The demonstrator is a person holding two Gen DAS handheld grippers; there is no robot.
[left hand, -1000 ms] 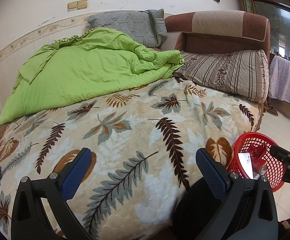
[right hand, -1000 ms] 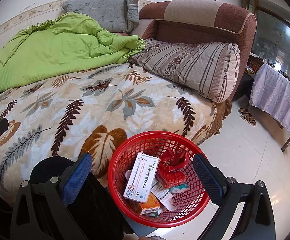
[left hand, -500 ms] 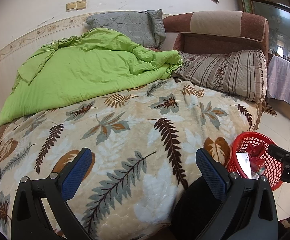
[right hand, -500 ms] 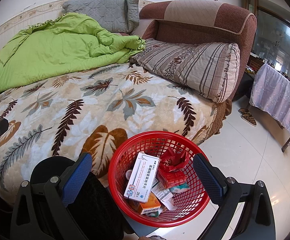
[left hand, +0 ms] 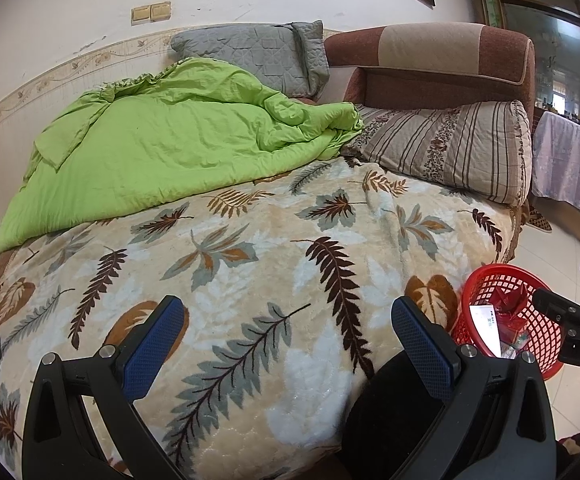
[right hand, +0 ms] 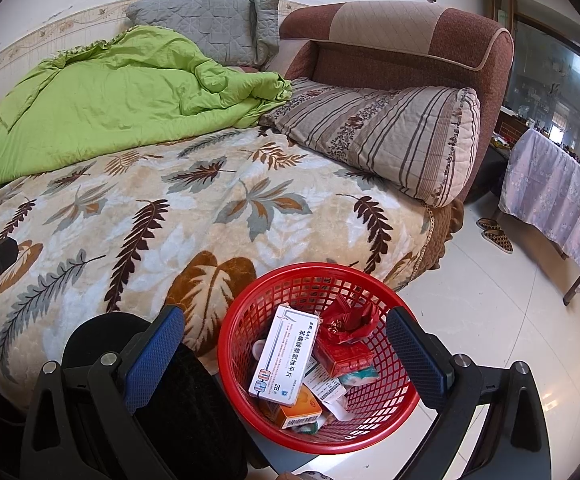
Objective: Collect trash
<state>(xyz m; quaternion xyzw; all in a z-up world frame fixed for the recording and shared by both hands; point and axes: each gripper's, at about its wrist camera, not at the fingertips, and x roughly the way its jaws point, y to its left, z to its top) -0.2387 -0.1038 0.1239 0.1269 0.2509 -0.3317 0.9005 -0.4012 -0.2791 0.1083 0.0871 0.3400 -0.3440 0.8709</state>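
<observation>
The right hand-held gripper (right hand: 285, 344) hangs wide open and empty above the red mesh basket (right hand: 390, 412) of trash; the left hand-held gripper (left hand: 285, 344) gapes empty over the leaf-patterned blanket (left hand: 249, 264).

Red mesh basket (right hand: 390, 404) holds a white box (right hand: 283, 360) w/ blue stripes & black print, an orange box (right hand: 298, 410), a red carton (right hand: 344, 356) and crumpled red wrapper (right hand: 348, 318). Bed blanket (left hand: 249, 280) is cream w/ dark brown, grey-blue & tan leaf/fern print; quilt (left hand: 161, 152) plain lime green, back pillow (left hand: 249, 54) grey quilted, front pillow (left hand: 450, 148) beige w/ brown stripes & floral bands. Headboard (left hand: 442, 64) is reddish brown w/ tan panel, cloth on table (right hand: 554, 196) pale lilac floral, floor (right hand: 502, 312) glossy off-white tile; both hand-held gripper sets black w/ blue pads (right hand: 153, 356).
</observation>
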